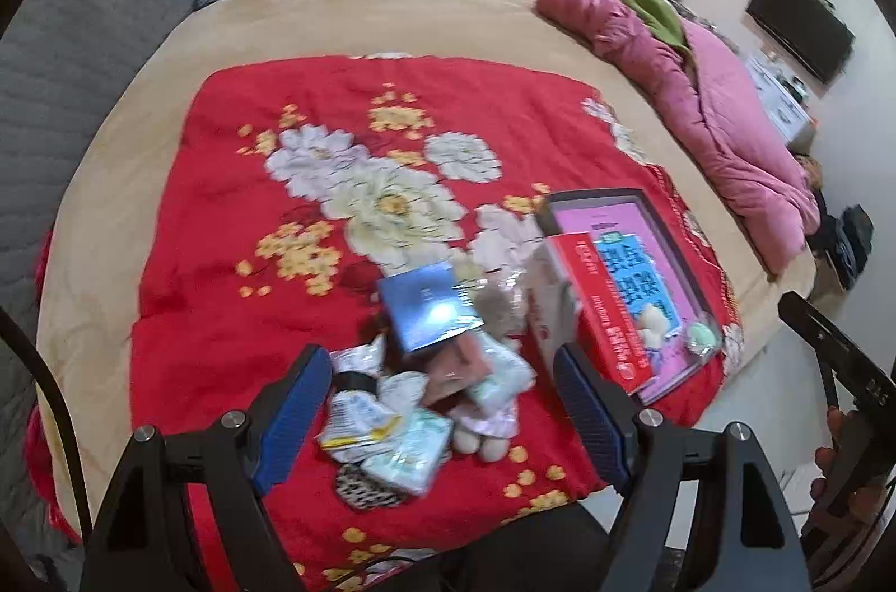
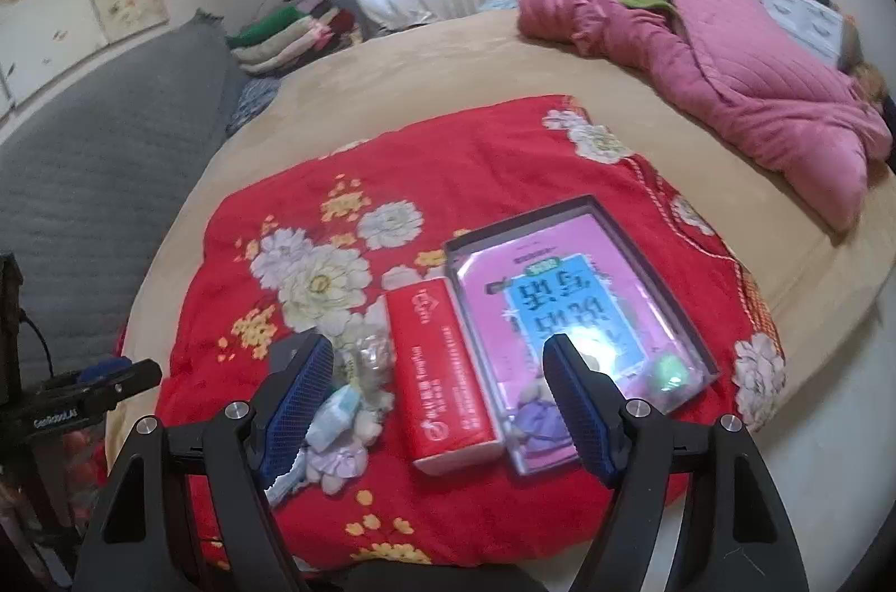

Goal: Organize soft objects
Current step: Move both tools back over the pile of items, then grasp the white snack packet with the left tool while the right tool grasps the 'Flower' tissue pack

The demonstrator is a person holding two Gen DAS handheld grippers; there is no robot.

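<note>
Both tongs stand wide apart and hold nothing, hanging above a red flowered quilt [image 1: 235, 177] spread over a tan bed [image 1: 392, 4].

Between the blue pads of the left tongs [image 1: 442, 413] lies a loose heap of small soft packets [image 1: 403, 429], white and pale green, some crumpled, overlapping one another. A small plush toy [image 1: 487, 435] shows at the right edge of the heap. Just ahead of the heap a glossy blue packet [image 1: 428, 312] is tipped up over the others. Ahead and to the right of these tongs a red tissue pack [image 1: 605, 312] lies touching the side of a shallow dark tray [image 1: 593, 199], whose floor is a pink and blue printed sheet.

The right tongs [image 2: 439, 404] straddle the red tissue pack [image 2: 448, 368]. The tray [image 2: 521, 214] runs ahead of the right pad, with a pale plush figure [image 2: 537, 418] and a small green round thing [image 2: 666, 376] at its near end. The packet heap [image 2: 336, 418] sits by the left pad. Far ahead to the right, a pink comforter [image 2: 745, 88] lies bunched along the bed.
</note>
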